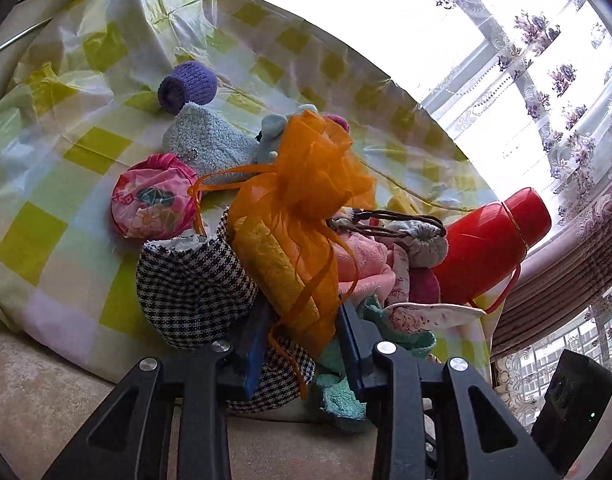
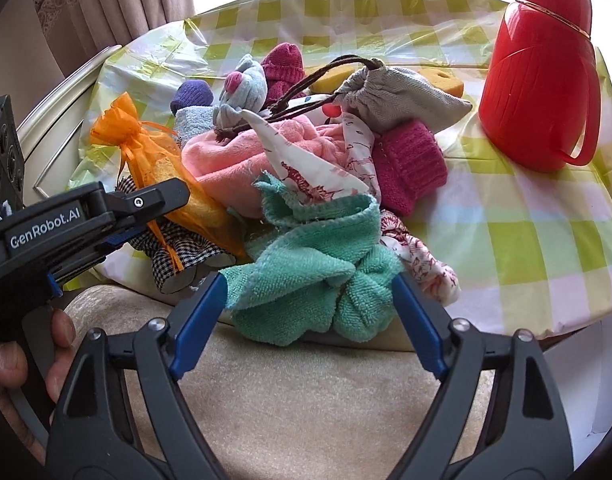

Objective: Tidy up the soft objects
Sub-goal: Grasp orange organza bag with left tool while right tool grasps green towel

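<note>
Overlapping cloths hide the lower layers of the soft pile on the checked tablecloth (image 2: 526,240). Left gripper (image 1: 302,344) fingers are closed on the orange mesh pouch (image 1: 302,200), which lies over a houndstooth cloth (image 1: 190,280). Right gripper (image 2: 310,304) stands wide apart, bracketing the green towel (image 2: 306,276) at the table edge; contact cannot be told. Red jug (image 2: 542,68) stands apart. Curtained window (image 1: 546,60) behind.

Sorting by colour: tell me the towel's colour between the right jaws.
Teal green towel, clearest in the right wrist view.
</note>
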